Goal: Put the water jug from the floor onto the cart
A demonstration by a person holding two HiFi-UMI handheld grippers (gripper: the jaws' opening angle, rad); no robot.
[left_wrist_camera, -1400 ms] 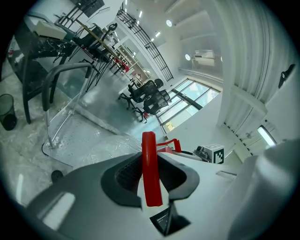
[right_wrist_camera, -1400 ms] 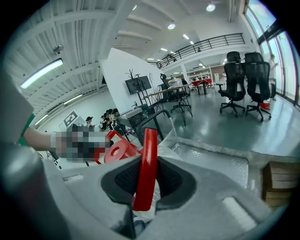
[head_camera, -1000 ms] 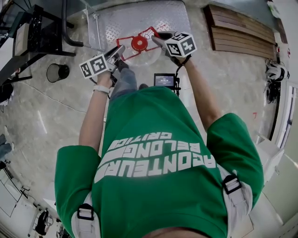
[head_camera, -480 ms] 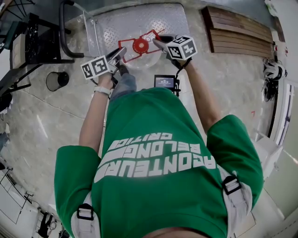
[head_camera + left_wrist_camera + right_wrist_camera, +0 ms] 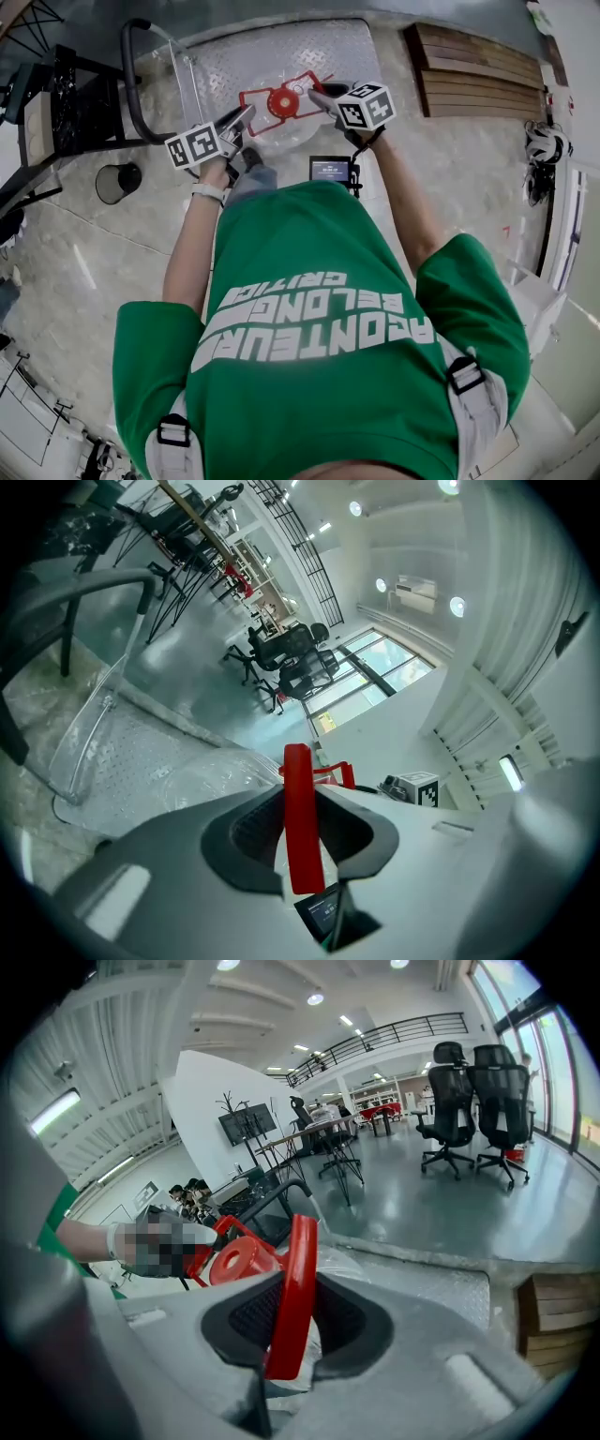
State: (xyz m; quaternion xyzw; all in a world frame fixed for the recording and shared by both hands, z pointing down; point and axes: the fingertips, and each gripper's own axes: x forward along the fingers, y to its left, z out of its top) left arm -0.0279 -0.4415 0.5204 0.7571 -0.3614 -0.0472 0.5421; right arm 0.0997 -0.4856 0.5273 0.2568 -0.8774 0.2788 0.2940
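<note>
Your left tool (image 5: 246,116) is pinching one flat bar of the red plastic carrying frame (image 5: 281,99) on top of the clear plastic water jug (image 5: 281,134). In the left gripper view the bar (image 5: 300,822) stands upright between the two dark pads, which press on it from both sides. Your right tool (image 5: 321,94) is pinching the opposite bar of the same frame in the same way (image 5: 289,1302), with the jug's round red cap (image 5: 239,1262) just beyond it. You hold the jug between the two tools, out in front of your chest, over the near part of the grey diamond-plate deck of the cart (image 5: 234,56). Whether its base touches the deck cannot be told. The cart's black tubular push handle (image 5: 131,80) rises at the left end. A dark round bin (image 5: 117,181) stands on the floor left of you, and a wooden slatted pallet (image 5: 478,61) lies to the right.
</note>
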